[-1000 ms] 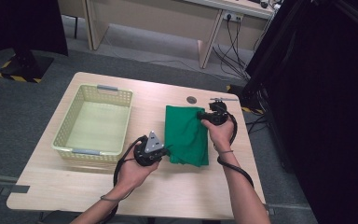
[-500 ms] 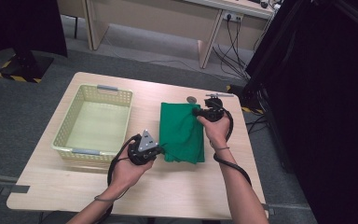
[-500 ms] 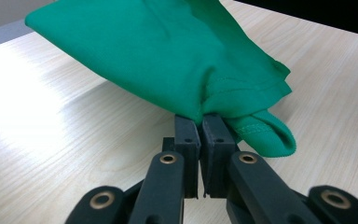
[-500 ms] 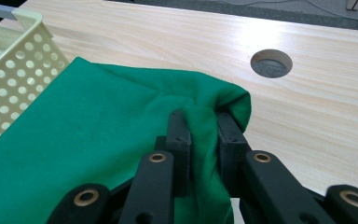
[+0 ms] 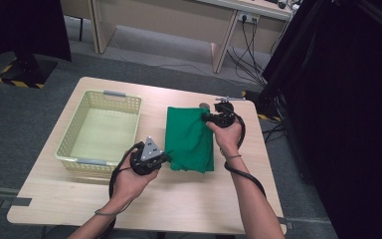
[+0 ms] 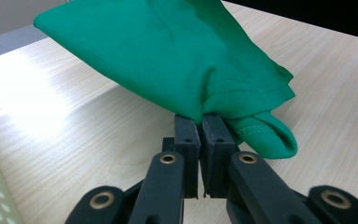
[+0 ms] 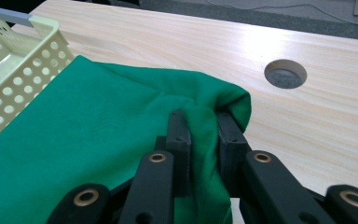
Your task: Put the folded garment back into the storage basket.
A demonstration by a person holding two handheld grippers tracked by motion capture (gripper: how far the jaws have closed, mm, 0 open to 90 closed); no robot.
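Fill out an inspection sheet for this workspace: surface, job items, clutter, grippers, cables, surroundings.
Surface: light wooden table, round cable hole near its far edge.
Job's things: folded green cloth beside a pale perforated basket; nothing seen inside it.
Clutter: nothing seen.
Grippers: left gripper shut on the cloth's near corner; right gripper shut on its far corner.
Cables: black cable trailing along the right forearm; more under the far desk.
Surroundings: grey carpet, black curtain at right.
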